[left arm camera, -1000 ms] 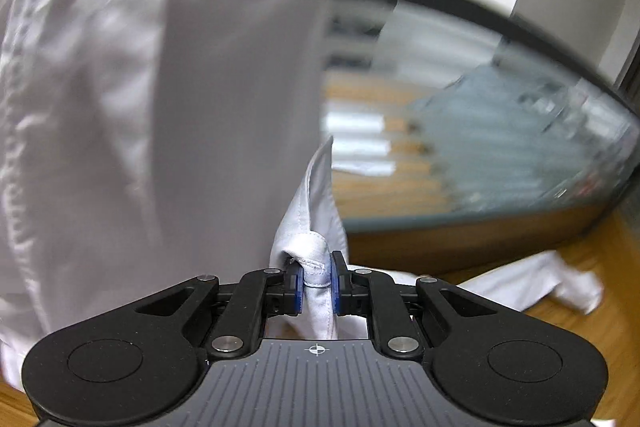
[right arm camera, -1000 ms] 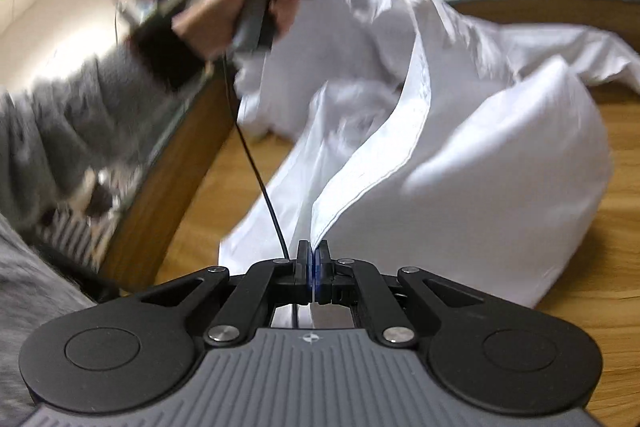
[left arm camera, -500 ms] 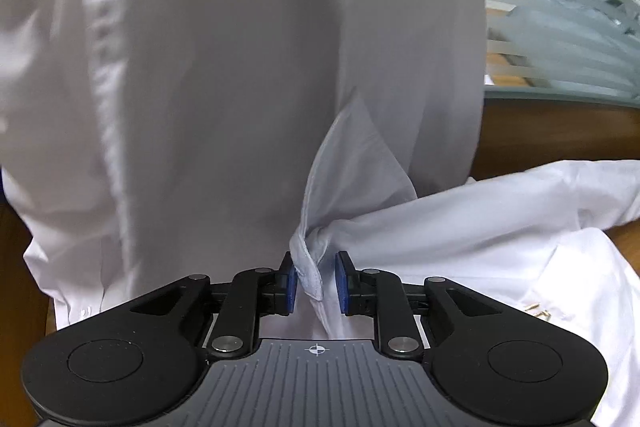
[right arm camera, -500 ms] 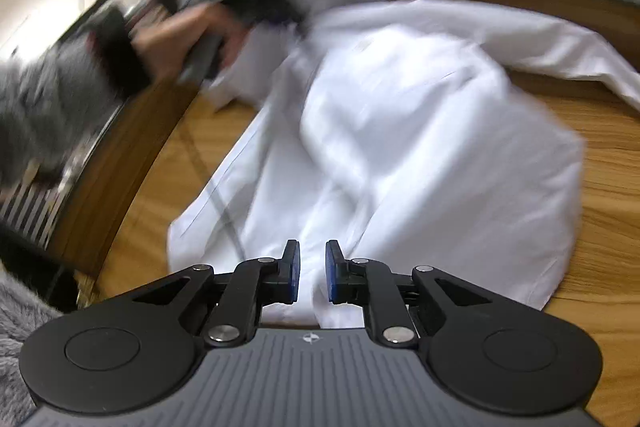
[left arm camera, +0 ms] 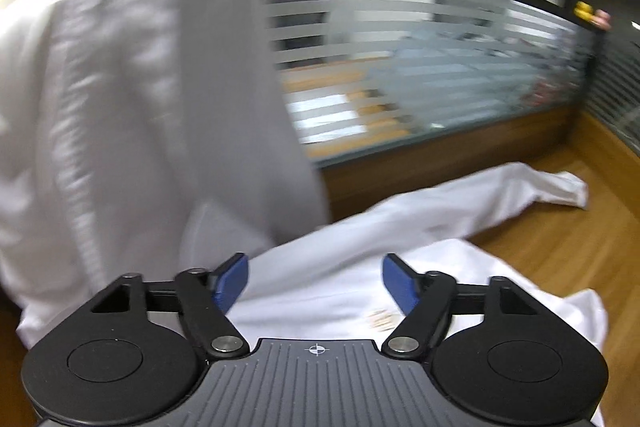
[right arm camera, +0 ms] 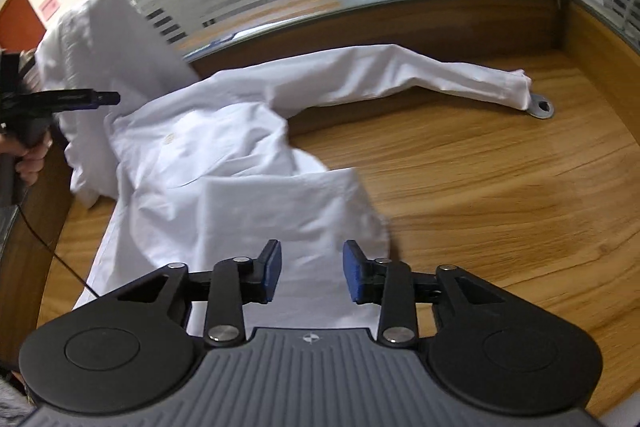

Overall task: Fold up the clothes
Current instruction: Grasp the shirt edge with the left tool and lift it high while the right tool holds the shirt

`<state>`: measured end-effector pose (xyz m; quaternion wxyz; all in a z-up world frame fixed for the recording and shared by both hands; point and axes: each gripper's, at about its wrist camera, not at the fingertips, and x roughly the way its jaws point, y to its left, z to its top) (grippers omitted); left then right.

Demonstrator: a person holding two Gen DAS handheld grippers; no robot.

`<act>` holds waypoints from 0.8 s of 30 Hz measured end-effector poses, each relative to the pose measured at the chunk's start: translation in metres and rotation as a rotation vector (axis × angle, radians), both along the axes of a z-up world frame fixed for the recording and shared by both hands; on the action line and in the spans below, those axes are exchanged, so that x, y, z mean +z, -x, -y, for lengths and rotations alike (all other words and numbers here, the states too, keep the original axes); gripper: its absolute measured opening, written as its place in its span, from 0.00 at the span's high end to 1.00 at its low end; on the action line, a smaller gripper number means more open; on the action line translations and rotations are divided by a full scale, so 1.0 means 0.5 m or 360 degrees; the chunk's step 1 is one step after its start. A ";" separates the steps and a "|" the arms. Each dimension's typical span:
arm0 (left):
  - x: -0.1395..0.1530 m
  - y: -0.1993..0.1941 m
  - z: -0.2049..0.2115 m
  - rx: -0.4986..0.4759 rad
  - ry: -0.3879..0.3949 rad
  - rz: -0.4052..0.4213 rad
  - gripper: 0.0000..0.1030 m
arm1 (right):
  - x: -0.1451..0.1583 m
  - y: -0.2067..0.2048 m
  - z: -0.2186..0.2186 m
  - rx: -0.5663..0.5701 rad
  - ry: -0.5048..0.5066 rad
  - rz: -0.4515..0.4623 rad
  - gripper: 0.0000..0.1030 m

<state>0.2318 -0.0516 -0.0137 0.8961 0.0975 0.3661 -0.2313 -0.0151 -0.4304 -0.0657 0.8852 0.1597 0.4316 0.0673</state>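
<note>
One white shirt (right arm camera: 224, 163) on wooden desk (right arm camera: 480, 187), crumpled

Even indoor light, soft shadows; fisheye bends edges; motion blur on white shirt (left arm camera: 132, 99), maybe bg too.

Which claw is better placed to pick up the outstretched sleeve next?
Probably the right claw: opening, nothing gripped, with bare desk between it and the sleeve. The left claw sits at the far side, over the shirt body.
</note>
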 end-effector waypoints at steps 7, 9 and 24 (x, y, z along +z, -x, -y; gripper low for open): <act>-0.028 -0.014 0.113 -0.0204 -0.0157 0.0012 0.12 | -0.096 -0.063 0.073 0.0016 -0.0052 -0.0020 0.58; -0.039 -0.025 0.142 -0.0249 -0.0180 0.0002 0.10 | -0.124 -0.084 0.096 0.0025 -0.0142 -0.0037 0.58; -0.186 -0.111 0.363 -0.0539 -0.0563 0.0014 0.03 | -0.339 -0.217 0.195 0.0197 -0.0840 -0.0262 0.39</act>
